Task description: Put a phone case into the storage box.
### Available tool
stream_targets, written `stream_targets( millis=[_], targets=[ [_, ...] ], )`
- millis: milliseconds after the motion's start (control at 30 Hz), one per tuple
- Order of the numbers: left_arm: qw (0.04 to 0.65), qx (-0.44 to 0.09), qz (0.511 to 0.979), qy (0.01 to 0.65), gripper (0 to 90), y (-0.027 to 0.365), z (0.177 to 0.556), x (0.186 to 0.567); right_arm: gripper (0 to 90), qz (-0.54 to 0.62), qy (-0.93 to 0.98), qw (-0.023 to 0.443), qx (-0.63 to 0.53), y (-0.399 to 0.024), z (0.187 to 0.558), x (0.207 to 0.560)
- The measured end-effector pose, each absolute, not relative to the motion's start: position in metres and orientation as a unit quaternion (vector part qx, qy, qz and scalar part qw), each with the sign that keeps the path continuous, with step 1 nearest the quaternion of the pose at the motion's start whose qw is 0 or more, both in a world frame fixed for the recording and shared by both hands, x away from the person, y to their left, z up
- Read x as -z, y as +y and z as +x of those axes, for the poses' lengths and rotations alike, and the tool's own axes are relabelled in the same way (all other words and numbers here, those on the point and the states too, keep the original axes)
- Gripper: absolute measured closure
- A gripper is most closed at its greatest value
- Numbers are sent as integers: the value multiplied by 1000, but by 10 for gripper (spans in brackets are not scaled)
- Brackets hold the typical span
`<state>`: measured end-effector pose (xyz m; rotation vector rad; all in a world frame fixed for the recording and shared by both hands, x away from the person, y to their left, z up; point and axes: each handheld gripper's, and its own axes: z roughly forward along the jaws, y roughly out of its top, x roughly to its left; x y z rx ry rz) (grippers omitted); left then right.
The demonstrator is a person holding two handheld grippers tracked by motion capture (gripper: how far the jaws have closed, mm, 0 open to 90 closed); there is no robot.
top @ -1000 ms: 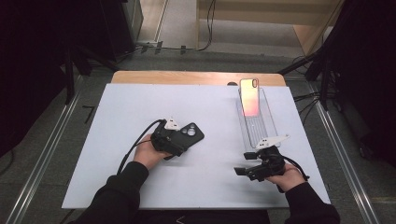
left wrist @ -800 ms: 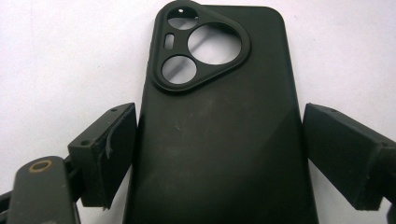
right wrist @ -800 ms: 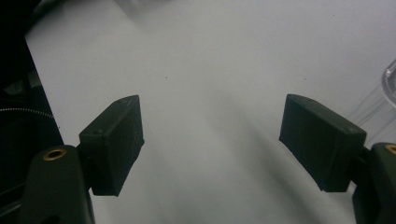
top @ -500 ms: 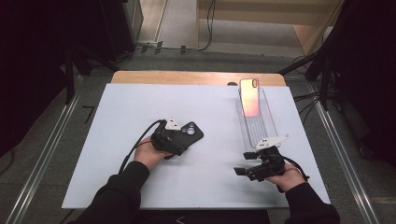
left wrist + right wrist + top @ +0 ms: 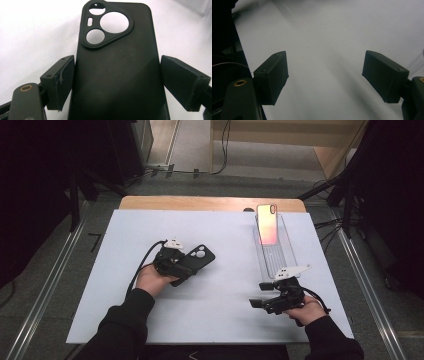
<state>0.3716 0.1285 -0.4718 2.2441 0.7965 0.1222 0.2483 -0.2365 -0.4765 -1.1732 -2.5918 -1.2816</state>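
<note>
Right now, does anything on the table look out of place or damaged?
One small thing: the phone leans upright at the far end of the clear tray rather than lying flat. The black phone case looks intact.

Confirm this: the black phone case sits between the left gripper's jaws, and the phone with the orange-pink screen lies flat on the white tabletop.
Not quite. The phone stands propped upright at the far end of the clear tray, as the high view shows. The black phone case does sit between the left gripper's jaws.

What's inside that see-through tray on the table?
A phone with a shiny orange-pink back leans upright at the clear tray's far end. The near part holds nothing. The phone's front faces away, unseen.
</note>
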Motion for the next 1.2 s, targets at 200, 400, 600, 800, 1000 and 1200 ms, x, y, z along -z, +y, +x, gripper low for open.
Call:
stream_targets(
  millis=[200,400,600,800,1000,1200],
  targets=[
    [376,-48,871,312,153,135,362,454,184,-372,-827,20,421,-236,247,469],
    [384,-42,865,321,152,136,351,444,184,-362,-826,4,431,-234,244,460],
    [395,-27,864,312,152,130,335,439,185,-378,-816,-3,438,-232,243,453],
    [402,-28,857,321,151,124,320,439,185,-389,-807,-5,445,-224,243,448],
    [412,-46,846,336,151,122,308,440,185,-395,-804,-4,444,-215,244,444],
    [418,-53,839,344,150,116,299,444,185,-410,-795,3,448,-209,246,439]
  ],
)
